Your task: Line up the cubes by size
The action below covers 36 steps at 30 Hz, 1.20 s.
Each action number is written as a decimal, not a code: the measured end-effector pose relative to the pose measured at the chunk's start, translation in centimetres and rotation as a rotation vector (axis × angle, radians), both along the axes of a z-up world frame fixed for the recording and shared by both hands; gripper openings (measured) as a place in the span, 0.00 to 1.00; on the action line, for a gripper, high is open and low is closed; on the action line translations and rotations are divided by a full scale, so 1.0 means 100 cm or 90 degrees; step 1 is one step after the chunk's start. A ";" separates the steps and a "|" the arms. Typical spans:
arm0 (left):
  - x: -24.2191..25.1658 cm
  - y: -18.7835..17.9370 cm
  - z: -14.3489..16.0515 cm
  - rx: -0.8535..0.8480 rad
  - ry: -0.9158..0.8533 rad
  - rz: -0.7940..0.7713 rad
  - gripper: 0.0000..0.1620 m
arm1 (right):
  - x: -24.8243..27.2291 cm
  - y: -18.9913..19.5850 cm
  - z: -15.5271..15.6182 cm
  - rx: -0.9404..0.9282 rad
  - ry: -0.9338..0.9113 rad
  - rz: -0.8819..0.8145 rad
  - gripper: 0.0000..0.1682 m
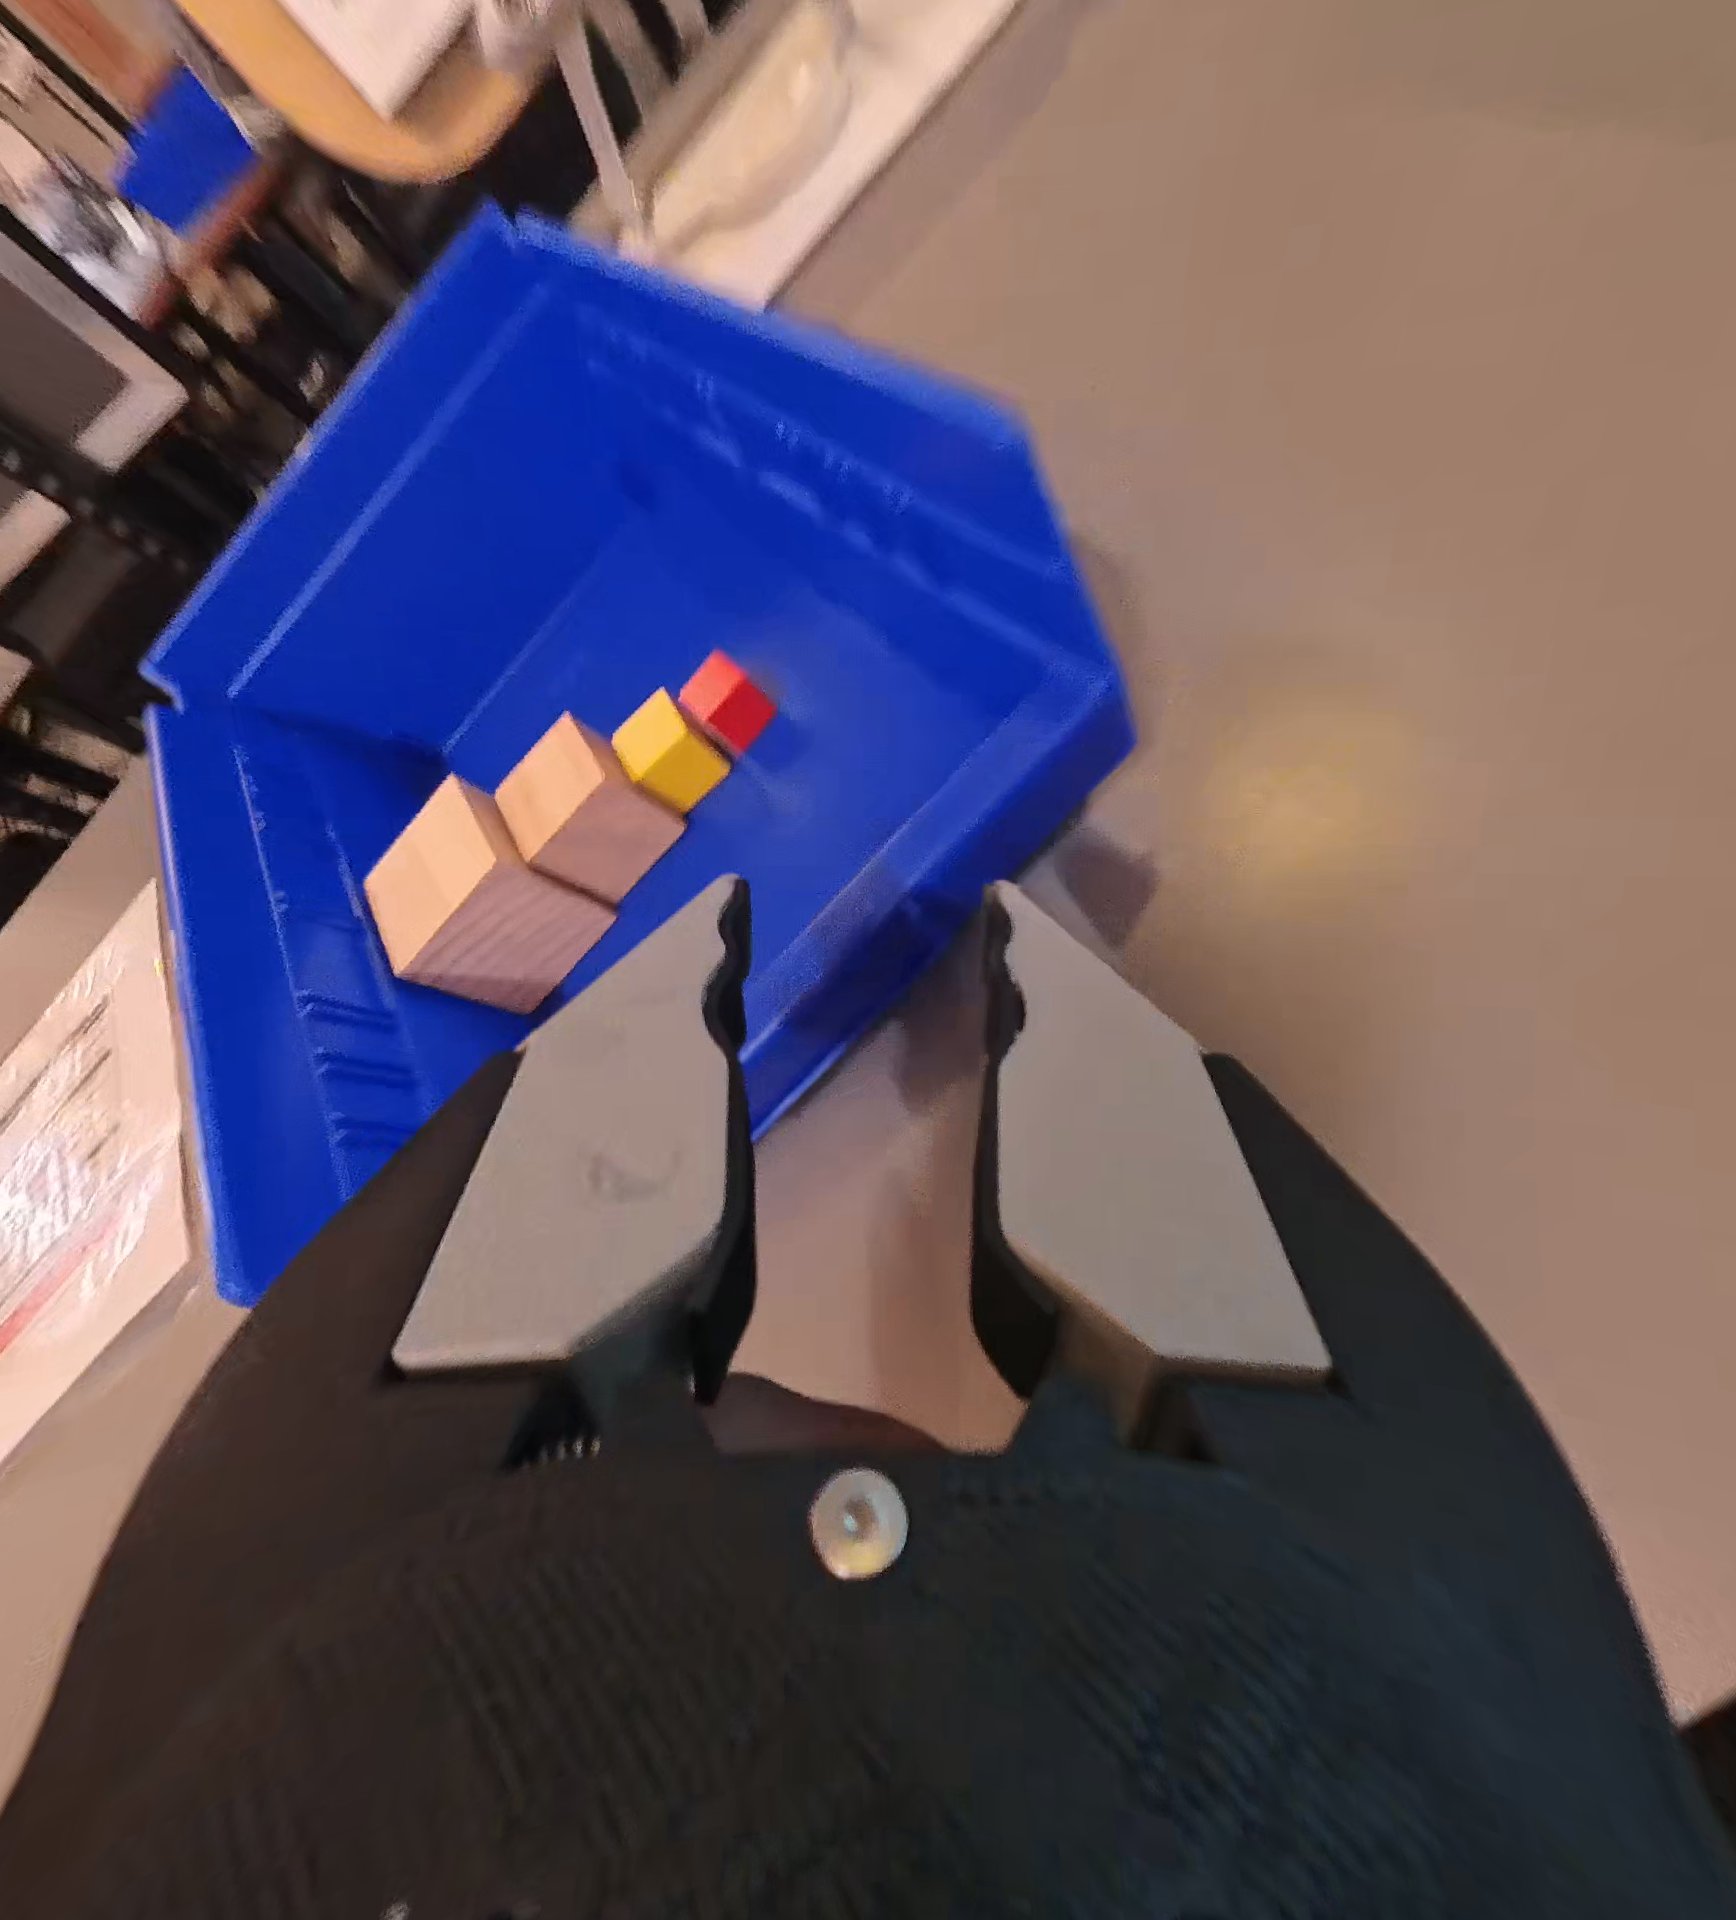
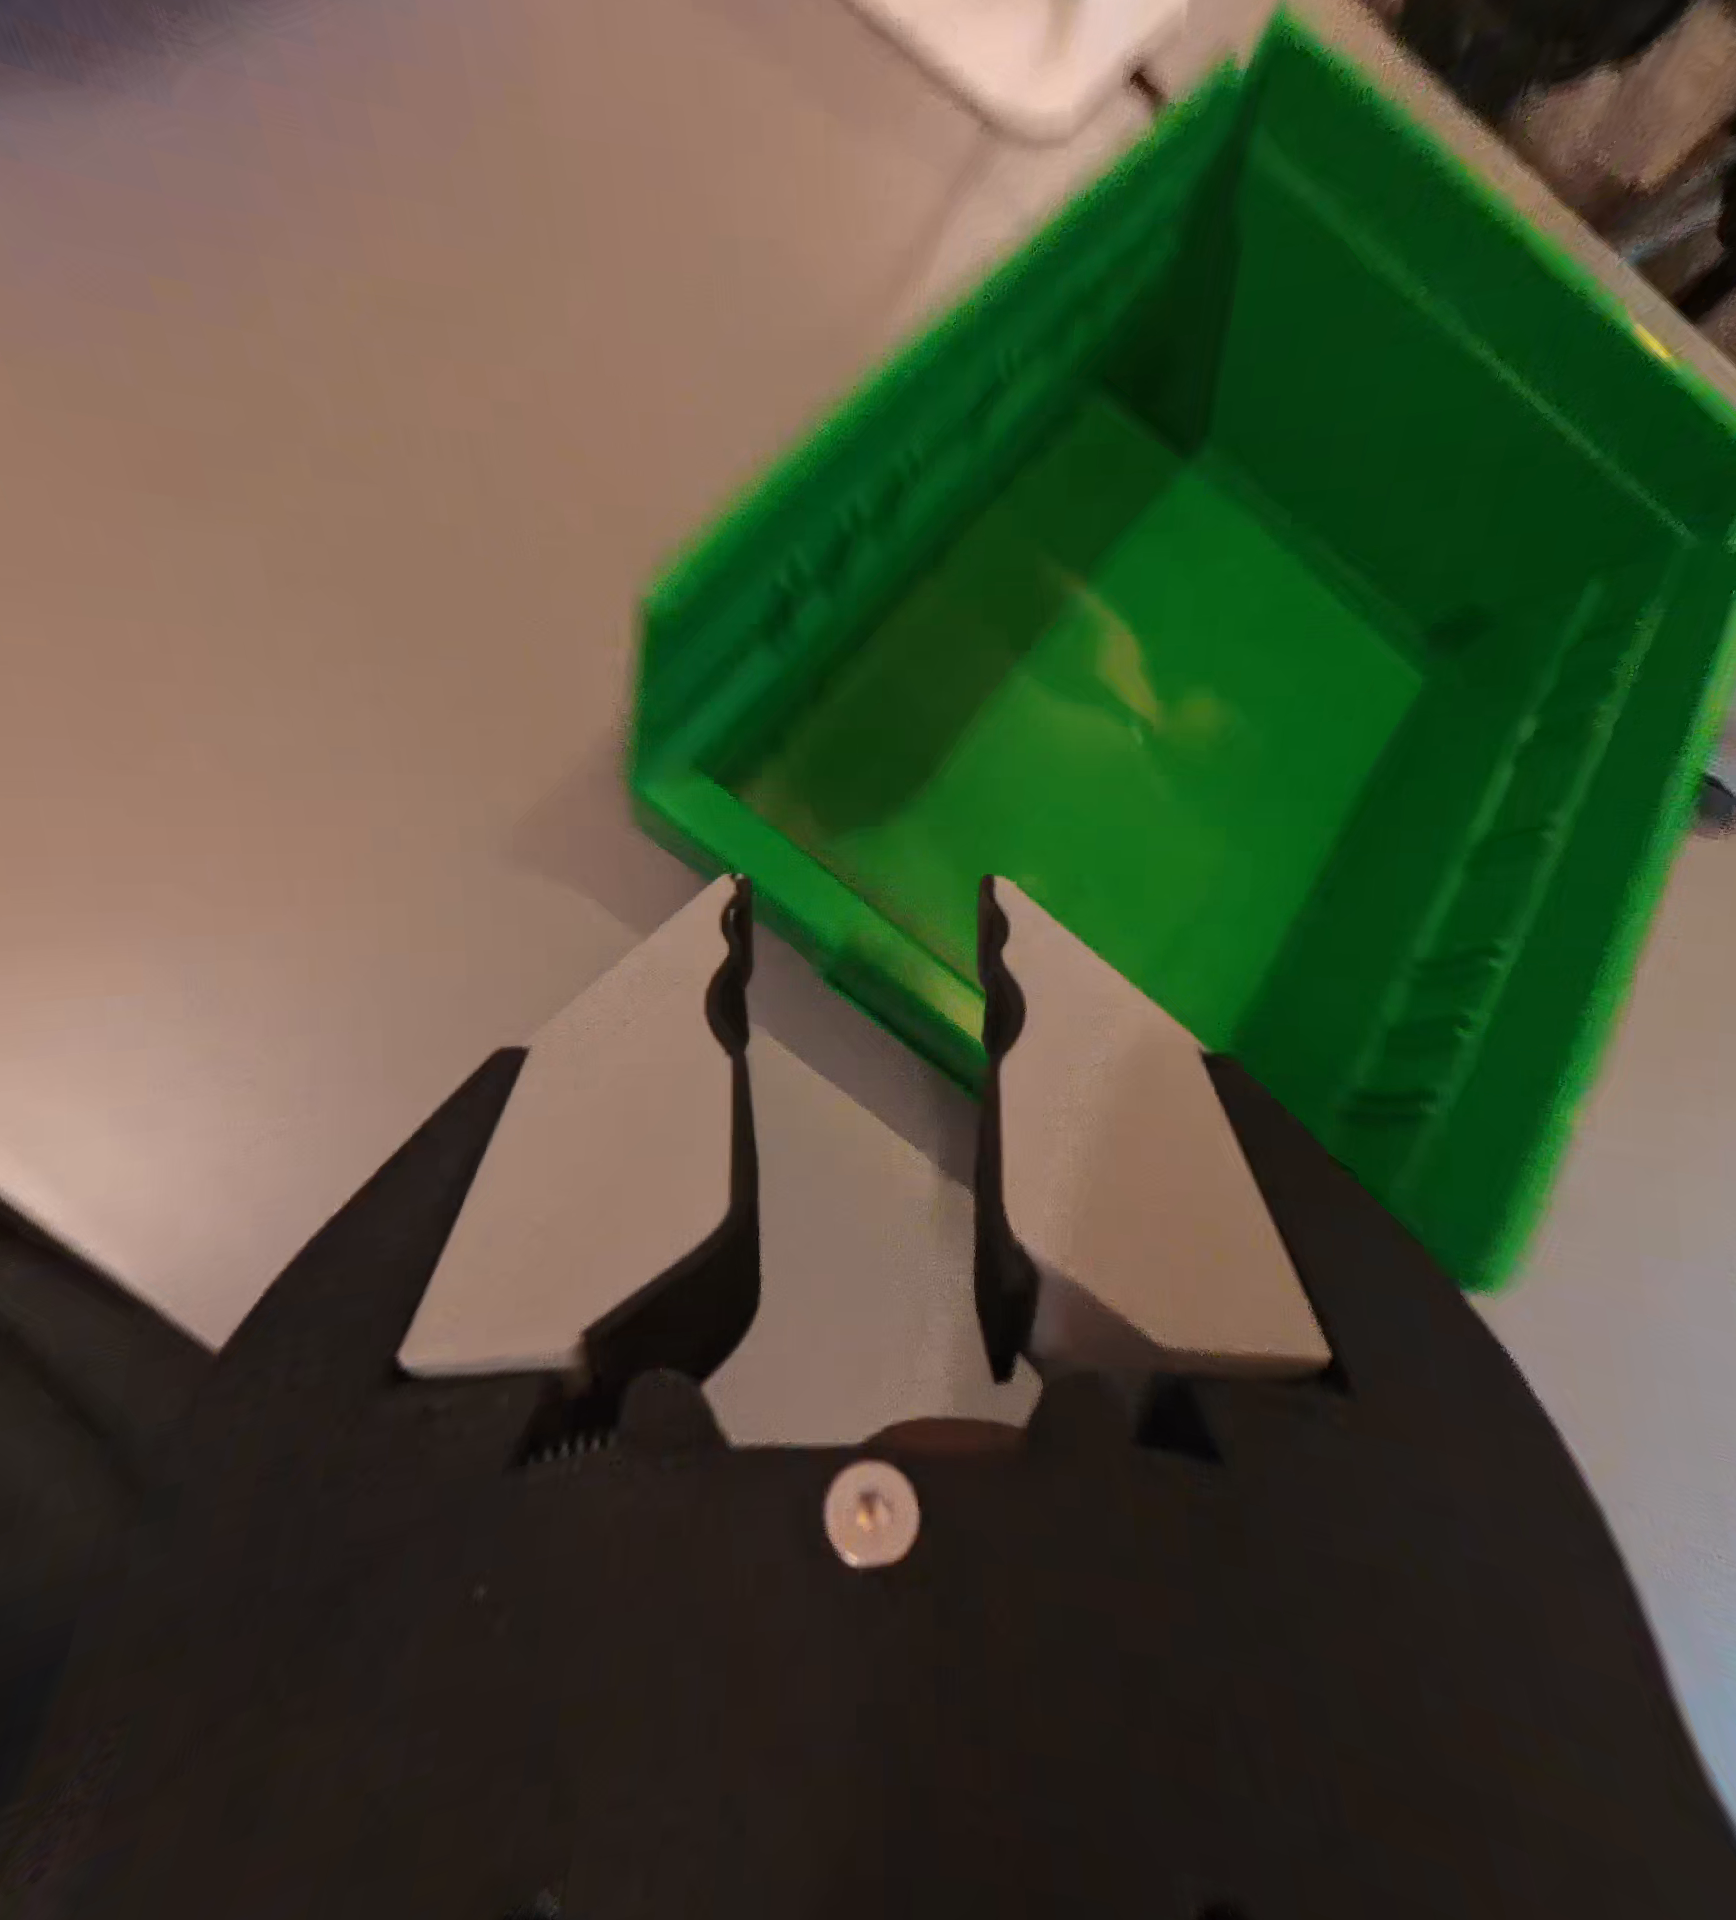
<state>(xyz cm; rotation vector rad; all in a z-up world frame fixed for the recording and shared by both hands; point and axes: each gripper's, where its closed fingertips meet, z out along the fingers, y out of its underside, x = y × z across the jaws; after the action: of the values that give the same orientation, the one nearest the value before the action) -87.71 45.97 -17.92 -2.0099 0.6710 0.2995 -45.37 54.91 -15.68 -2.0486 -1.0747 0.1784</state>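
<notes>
Hovering near blue bin (image 1: pixel 947 540) rim, both hand-held grippers (image 1: pixel 864 914) (image 2: pixel 859 904) released, cubes (image 1: pixel 573 831) rowed

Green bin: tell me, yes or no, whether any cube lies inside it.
No. In the right wrist view the green bin shows only its bare floor, with no cube in it.

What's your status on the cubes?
Both tongs open, empty. Four cubes lined up by size in blue bin. Green bin empty.
</notes>
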 end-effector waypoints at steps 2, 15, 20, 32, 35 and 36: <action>0.025 -0.007 0.014 0.055 -0.045 -0.021 0.26 | -0.035 -0.015 0.016 -0.016 0.129 0.024 0.28; 0.141 0.027 0.013 0.110 -0.076 -0.198 0.22 | -0.230 -0.020 0.014 0.031 0.293 0.190 0.33; 0.151 0.029 0.005 0.094 -0.173 -0.259 0.21 | -0.254 0.007 0.012 0.146 0.235 0.227 0.31; 0.161 0.022 0.018 0.163 -0.264 -0.291 0.19 | -0.249 0.012 0.001 0.131 0.301 0.213 0.28; 0.165 0.019 0.014 0.141 -0.252 -0.287 0.19 | -0.248 0.016 -0.004 0.114 0.296 0.205 0.28; 0.161 0.022 0.010 0.130 -0.219 -0.266 0.21 | -0.246 0.019 -0.010 0.106 0.280 0.196 0.28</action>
<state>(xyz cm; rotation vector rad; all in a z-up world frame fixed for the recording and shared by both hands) -71.57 48.19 -16.89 -1.6248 0.7826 -0.2153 -69.96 56.78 -16.64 -1.5872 -1.0733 0.6421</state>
